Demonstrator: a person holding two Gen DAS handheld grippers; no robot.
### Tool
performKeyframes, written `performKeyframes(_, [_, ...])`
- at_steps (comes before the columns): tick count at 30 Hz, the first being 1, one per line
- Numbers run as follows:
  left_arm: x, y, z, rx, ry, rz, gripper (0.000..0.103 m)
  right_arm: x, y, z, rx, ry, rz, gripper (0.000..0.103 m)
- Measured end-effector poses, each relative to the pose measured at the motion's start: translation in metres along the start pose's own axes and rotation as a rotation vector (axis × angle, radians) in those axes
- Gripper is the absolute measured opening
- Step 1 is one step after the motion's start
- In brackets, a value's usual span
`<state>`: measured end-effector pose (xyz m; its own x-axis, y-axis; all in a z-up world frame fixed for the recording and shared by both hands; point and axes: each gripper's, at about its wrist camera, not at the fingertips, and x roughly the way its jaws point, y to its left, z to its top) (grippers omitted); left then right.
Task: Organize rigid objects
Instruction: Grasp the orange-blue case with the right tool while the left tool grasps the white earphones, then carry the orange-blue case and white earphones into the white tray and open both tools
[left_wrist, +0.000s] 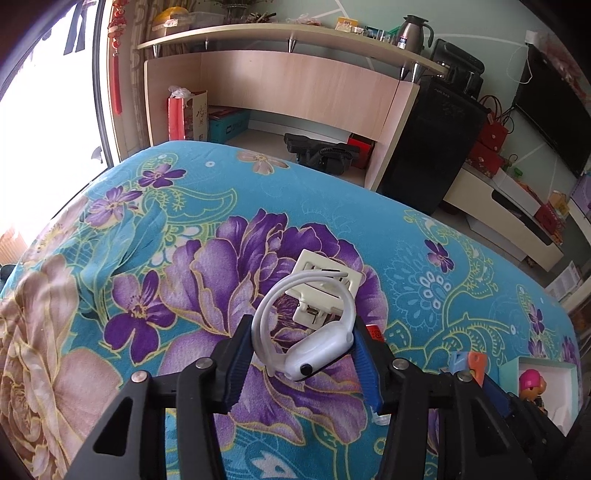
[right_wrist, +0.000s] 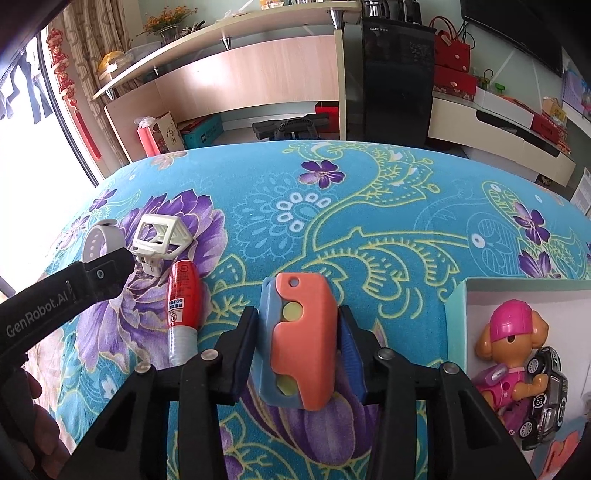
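On the turquoise floral cloth covering the worktop, the left gripper is clenched on a white plastic wristband watch, its blue pads pressing both sides of the watch body, just in front of a cream plastic clip frame. Beside it lies a red glue tube with a clear cap. The right gripper grasps an orange-and-blue plastic toy block. To the right, an open white box holds a pink-helmeted toy dog figure.
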<state>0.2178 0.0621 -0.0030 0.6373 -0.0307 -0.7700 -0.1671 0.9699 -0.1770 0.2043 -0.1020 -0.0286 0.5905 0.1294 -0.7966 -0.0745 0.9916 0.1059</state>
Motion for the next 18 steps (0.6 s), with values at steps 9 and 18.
performKeyframes(9, [-0.036, -0.002, -0.005, 0.017, -0.046, -0.005, 0.054, -0.036, -0.006, 0.0, 0.027, -0.042, 0.003, 0.044])
performKeyframes(18, [-0.07, -0.03, -0.026, 0.098, -0.077, -0.047, 0.054, -0.08, -0.023, -0.02, 0.077, -0.073, 0.002, 0.044])
